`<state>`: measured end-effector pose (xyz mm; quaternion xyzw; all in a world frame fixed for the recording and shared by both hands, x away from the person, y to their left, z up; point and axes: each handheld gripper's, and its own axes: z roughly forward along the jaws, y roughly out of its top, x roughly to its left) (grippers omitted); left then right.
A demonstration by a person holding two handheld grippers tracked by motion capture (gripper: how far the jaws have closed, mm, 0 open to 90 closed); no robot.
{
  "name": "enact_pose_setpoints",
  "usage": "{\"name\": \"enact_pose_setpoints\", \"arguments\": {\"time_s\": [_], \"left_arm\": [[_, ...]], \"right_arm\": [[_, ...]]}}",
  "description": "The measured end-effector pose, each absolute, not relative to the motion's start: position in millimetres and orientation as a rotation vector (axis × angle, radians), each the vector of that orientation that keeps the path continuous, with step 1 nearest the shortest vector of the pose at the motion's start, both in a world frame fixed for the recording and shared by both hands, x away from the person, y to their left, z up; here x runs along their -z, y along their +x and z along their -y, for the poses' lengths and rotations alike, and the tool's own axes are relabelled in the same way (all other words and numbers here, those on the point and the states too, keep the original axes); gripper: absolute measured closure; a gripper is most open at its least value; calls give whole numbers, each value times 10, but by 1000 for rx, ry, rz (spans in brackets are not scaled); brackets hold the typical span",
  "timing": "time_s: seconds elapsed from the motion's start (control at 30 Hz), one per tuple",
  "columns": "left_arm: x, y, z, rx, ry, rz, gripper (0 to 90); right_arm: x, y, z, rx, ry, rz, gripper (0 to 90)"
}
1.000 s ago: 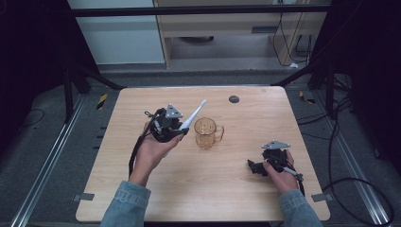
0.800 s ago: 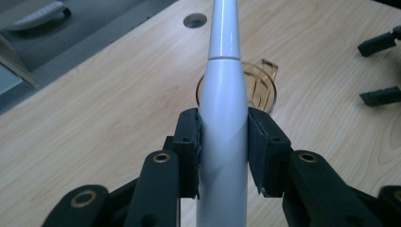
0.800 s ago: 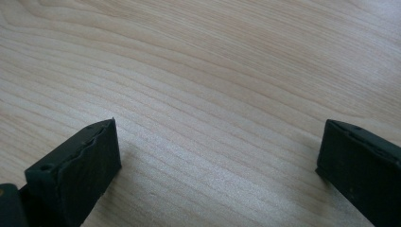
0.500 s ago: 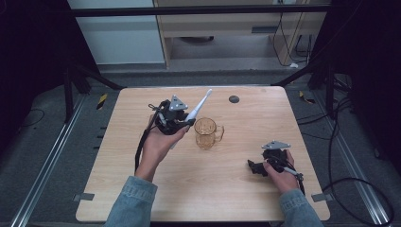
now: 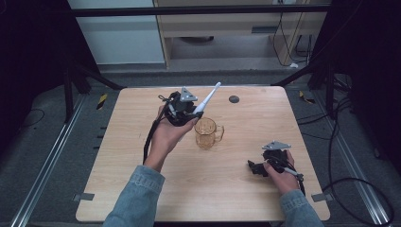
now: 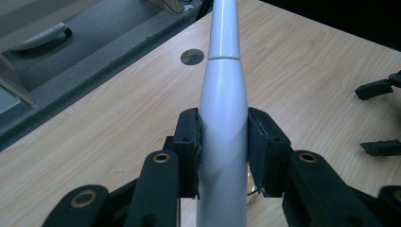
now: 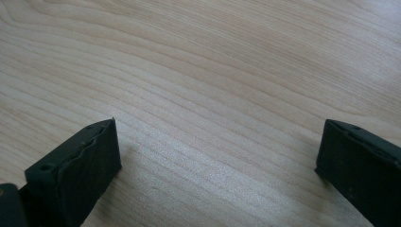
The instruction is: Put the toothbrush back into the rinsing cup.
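My left gripper (image 5: 191, 108) jaws squeeze the long white plastic toothbrush handle (image 6: 222, 118), which sticks out past them, just above the clear amber glass mug (image 5: 206, 133). I should tip it slowly and lower it straight in. My right gripper (image 5: 257, 168) jaws rest wide open on the wooden desk (image 5: 246, 198).

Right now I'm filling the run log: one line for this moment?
left hand-held gripper: shut on white handle | glass mug: on table | right hand-held gripper: open, idle
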<state>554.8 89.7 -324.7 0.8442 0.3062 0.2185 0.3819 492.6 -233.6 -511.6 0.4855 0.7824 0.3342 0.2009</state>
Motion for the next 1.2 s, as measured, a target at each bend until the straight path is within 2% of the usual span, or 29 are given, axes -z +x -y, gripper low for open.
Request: {"name": "enact_pose_setpoints", "arguments": {"time_s": [0.8, 1.2], "left_arm": [[3172, 5682, -743, -576, 2133, -778, 665], [3138, 5818, -648, -503, 2103, -772, 665]], "right_arm": [[5119, 4952, 2343, -940, 1340, -2197, 4], [5119, 4949, 2342, -941, 1337, -2197, 6]]}}
